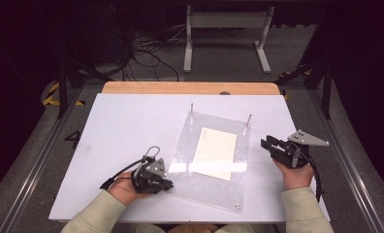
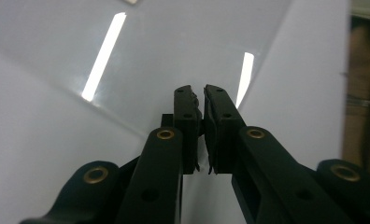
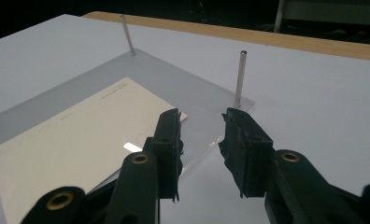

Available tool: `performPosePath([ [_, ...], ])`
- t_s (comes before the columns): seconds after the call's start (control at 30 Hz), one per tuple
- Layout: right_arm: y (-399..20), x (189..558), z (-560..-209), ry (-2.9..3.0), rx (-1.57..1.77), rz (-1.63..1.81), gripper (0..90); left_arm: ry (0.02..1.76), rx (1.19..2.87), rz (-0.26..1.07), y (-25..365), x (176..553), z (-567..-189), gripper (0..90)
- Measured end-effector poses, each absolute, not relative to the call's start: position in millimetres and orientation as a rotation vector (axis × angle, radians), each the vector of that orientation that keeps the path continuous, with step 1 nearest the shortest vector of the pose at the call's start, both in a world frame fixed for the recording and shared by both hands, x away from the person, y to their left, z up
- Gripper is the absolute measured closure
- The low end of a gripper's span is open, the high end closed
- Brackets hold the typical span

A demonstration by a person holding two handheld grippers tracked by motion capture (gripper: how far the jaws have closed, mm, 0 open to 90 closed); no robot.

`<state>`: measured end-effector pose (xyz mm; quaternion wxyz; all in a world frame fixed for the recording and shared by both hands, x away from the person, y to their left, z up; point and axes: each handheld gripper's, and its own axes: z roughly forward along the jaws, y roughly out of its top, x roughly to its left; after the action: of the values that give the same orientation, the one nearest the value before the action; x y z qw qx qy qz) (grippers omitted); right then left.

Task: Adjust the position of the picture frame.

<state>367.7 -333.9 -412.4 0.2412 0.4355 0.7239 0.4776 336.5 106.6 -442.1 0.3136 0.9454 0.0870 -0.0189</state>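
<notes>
A clear acrylic plate lies flat on the white tabletop, right of its middle, with a cream card resting on the plate's centre and two thin metal pins standing upright at its far corners. A person seated at the near edge holds a pair of tongs in each hand. The left tongs sit low at the plate's near left edge, their jaws pressed together; in the left gripper view the two black pads meet with barely a slit between them and no object seen in that slit, above the glossy surface that mirrors strips of ceiling light. The right tongs rest just beside the plate's right edge, pointing toward it, jaws spread; the right gripper view shows them parted over the plate's corner, gripping nothing, with the card's corner near the left jaw and one pin rising just beyond the right one.
</notes>
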Motion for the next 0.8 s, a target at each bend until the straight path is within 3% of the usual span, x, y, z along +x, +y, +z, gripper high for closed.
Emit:
performPosePath([
  [0.3,-325,404,-413,1.999,1.235,1.221,65.7,0.180,2.448,-0.138,97,329,-444,82.6],
  [0.4,-322,419,-414,2.001,1.255,1.207,65.8,0.214,2.393,-0.127,102,330,-441,77.1],
  [0.43,-319,436,-414,2.013,1.275,1.172,66.1,0.256,2.302,-0.092,112,333,-435,75.8],
  [0.63,-304,477,-424,2.075,1.263,1.077,66.7,0.448,2.126,0.012,146,340,-429,73.6],
  [0.8,-293,494,-427,2.111,1.219,0.971,83.9,0.498,2.066,0.102,164,333,-427,74.5],
])
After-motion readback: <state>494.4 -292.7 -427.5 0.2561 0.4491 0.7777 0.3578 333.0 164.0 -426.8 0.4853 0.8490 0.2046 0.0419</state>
